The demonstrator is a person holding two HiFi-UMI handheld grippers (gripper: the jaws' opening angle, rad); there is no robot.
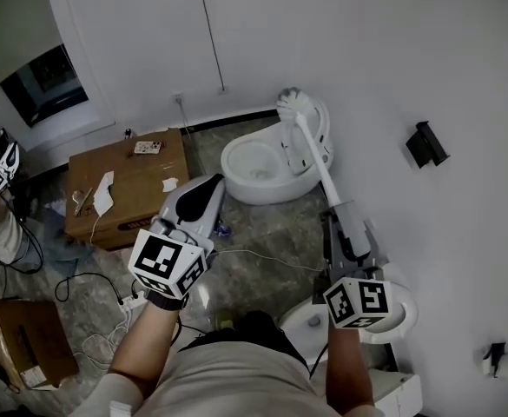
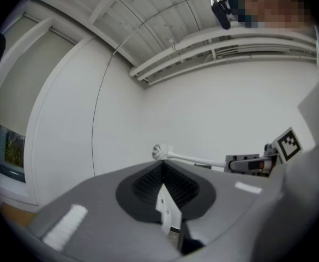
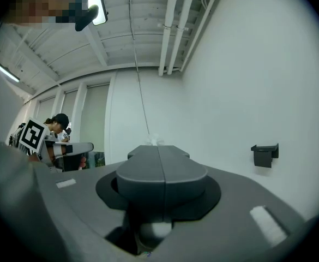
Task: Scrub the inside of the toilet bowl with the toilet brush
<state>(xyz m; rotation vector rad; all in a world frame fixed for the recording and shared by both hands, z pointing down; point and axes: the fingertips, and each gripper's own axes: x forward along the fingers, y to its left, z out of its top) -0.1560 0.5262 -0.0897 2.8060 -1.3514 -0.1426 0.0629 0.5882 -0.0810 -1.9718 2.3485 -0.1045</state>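
The handle of the toilet brush [image 1: 314, 150] is clamped in the right tongs [image 1: 342, 220]. Its bristle head is raised beyond their tips, over the back of the toilet bowl [image 1: 267, 189]. The left tongs [image 1: 203, 196], alongside, are pressed together on nothing.

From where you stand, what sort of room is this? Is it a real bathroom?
Probably a workshop or test room set up as a mock bathroom. A toilet sits out on the open floor beside a cardboard box and loose cables, with what seems to be a second toilet nearby.
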